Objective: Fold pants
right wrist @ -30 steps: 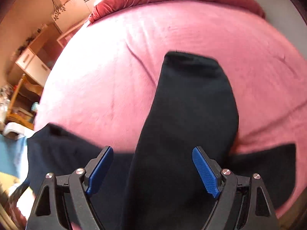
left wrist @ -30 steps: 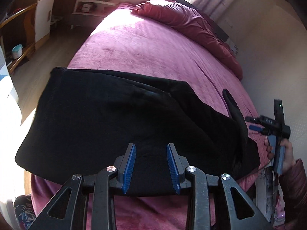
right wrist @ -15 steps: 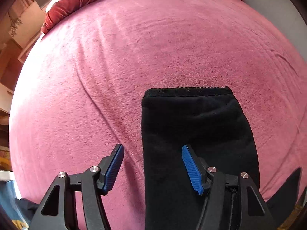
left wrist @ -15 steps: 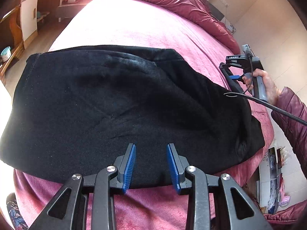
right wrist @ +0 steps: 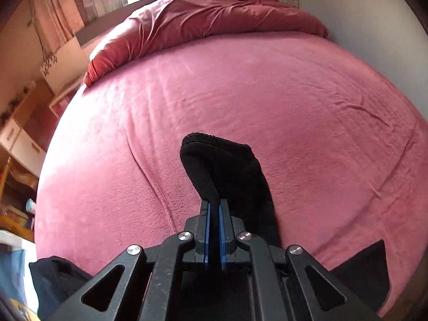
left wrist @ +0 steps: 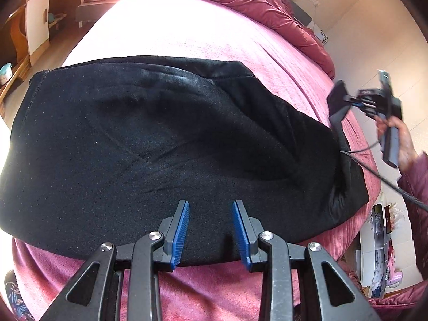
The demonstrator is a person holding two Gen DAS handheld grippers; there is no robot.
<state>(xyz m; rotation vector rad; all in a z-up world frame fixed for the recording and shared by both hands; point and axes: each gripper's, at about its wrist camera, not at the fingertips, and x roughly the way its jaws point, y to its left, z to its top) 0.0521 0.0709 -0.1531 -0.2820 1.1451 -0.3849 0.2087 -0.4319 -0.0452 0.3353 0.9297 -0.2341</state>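
Black pants lie across the near edge of a pink bed, waistband at the left. My left gripper is open and empty, its blue pads just above the pants' near edge. My right gripper is shut on the cuff end of a pant leg and holds it lifted above the bedspread. In the left wrist view the right gripper shows at the far right with the black cuff in it. More of the pants shows at the lower left of the right wrist view.
The pink bedspread stretches away, with a bunched red duvet at the head. A wall runs along the bed's right side. Cupboards and shelves stand across the floor at the left.
My right gripper has closed on the pant-leg cuff and lifted it off the bed. My left gripper stays open over the pants' near edge.
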